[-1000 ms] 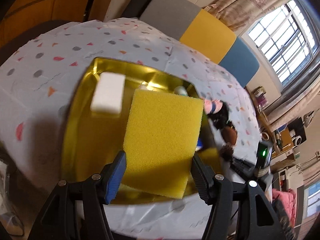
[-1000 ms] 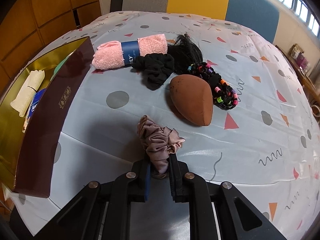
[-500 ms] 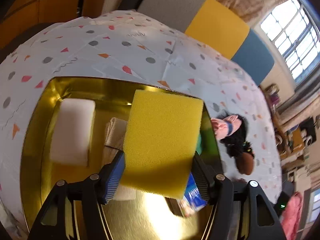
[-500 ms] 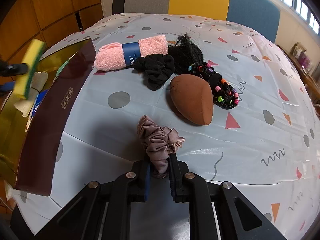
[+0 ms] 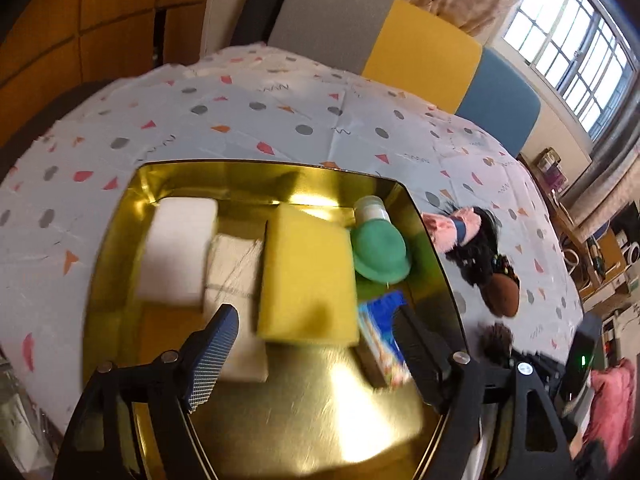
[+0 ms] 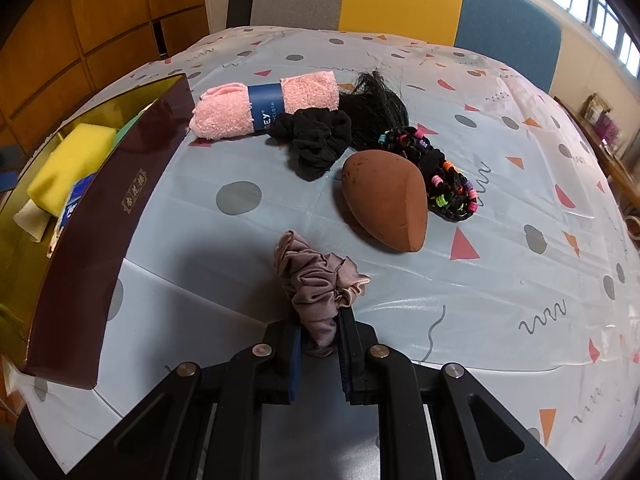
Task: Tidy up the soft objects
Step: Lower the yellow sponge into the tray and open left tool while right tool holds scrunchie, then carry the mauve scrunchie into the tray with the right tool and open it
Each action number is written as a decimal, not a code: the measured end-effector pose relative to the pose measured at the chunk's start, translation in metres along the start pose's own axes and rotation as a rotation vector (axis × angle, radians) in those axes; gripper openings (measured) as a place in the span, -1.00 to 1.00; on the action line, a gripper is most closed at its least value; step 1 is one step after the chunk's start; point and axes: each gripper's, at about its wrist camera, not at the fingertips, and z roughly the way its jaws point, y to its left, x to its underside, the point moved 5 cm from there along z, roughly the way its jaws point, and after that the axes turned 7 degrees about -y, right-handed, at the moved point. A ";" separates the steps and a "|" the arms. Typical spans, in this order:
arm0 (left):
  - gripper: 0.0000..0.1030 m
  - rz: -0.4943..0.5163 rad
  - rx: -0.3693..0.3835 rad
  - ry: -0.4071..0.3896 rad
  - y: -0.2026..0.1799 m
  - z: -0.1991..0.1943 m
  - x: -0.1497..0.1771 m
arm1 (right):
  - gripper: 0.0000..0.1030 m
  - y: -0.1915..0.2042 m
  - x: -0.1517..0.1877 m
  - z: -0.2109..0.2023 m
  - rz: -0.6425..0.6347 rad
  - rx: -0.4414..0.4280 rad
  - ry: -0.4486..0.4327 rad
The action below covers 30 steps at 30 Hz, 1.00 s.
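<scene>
A yellow sponge (image 5: 308,276) lies in the gold box (image 5: 312,420), free of my left gripper (image 5: 316,332), whose jaws are opening with the pads apart on either side of its near end. Beside it lie a white sponge (image 5: 176,252), a cream cloth (image 5: 236,272), a green round thing (image 5: 380,252) and a blue packet (image 5: 380,336). In the right wrist view my right gripper (image 6: 320,340) is shut on a mauve satin scrunchie (image 6: 316,284) resting on the tablecloth. The yellow sponge (image 6: 68,164) shows there inside the box.
On the cloth lie a pink rolled towel (image 6: 264,104), a black scrunchie (image 6: 312,140), a brown egg-shaped sponge (image 6: 384,200), black hair (image 6: 376,104) and a beaded black band (image 6: 444,176). The box's maroon wall (image 6: 100,232) stands at the left. A padded chair (image 6: 400,0) stands behind the table.
My left gripper moved over the gold box and opened; the yellow sponge left its pads and now lies among the things in the box. The right gripper stayed still.
</scene>
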 end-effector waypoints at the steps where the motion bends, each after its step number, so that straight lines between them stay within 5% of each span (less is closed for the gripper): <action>1: 0.57 0.011 -0.011 -0.012 0.001 -0.007 0.003 | -0.70 0.001 0.000 0.000 -0.001 0.004 0.000; 15: 0.57 0.112 -0.095 -0.148 0.008 -0.086 0.037 | -0.70 0.005 0.005 -0.001 -0.021 0.033 -0.024; 30: 0.57 0.094 -0.120 -0.147 0.027 -0.096 0.058 | -0.70 0.009 0.012 -0.006 -0.041 0.077 -0.096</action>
